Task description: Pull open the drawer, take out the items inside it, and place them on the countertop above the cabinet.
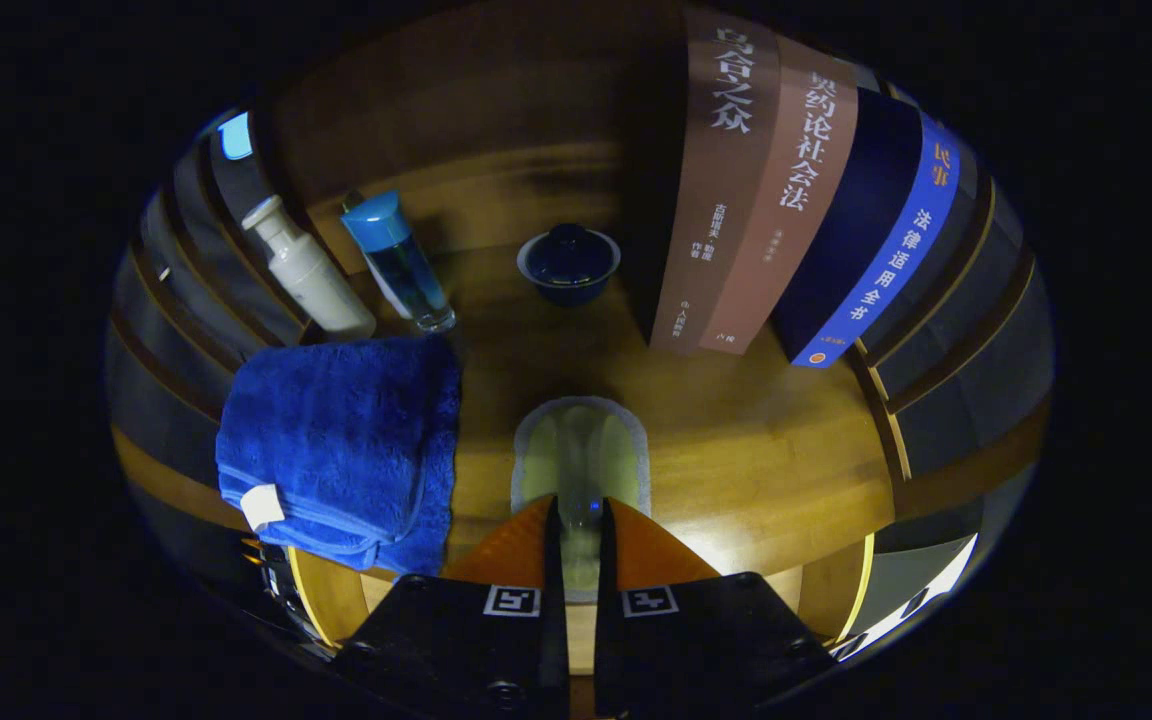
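- Fisheye view down onto a wooden countertop (756,450), dimly lit
- At the bottom centre, the gripper (581,520) shows two orange fingers (511,550) drawn close together, a narrow slot between them
- A pale, translucent greenish item (581,455) with a light rim runs through that slot and out ahead of the fingertips; the fingers appear clamped on its near end, though the contact itself is hard to make out
- What the item is cannot be told; it lies low over the wood, and whether it already rests there is unclear
- It looks light and smooth, likely a bit slippery, so a hold across its narrow near end, as now, seems the sensible place
- Lower left: a folded blue towel (336,450), soft, just beside the item
- Upper left, beyond the towel: a white bottle (306,270) and a blue bottle (398,262), both standing, near each other
- Upper centre: a dark lidded cup (569,262), probably fragile, well ahead of the fingers
- Upper right: upright books (796,200) in a row beside the cup
- The drawer cannot be made out here
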Demonstrator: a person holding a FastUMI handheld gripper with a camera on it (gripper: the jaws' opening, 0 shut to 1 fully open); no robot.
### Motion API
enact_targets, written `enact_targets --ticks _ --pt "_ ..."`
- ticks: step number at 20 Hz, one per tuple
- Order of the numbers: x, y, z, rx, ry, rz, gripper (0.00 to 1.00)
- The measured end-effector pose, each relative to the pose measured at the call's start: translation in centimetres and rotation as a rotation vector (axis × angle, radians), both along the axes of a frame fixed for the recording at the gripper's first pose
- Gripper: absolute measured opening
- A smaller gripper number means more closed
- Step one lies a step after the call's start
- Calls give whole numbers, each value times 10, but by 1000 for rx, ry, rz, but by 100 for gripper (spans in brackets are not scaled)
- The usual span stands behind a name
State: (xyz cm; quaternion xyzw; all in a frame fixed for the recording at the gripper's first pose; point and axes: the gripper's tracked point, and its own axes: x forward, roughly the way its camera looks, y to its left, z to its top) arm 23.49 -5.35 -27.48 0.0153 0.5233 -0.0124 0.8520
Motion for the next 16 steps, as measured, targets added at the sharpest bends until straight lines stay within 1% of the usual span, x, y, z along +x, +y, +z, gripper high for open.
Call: enact_targets --ticks 1,3,4,6,10,13,16 --pt "3 -2 0 -5 -7 -3 15" --pt "5 -5 3 0 -20 -10 21" --pt "3 -3 3 12 -21 -15 28" --pt "3 -6 7 6 -48 -8 52" --pt "-5 4 31 16 -188 6 100" --pt "-35 24 54 41 -299 42 99" --pt "-86 53 70 115 -377 70 100"
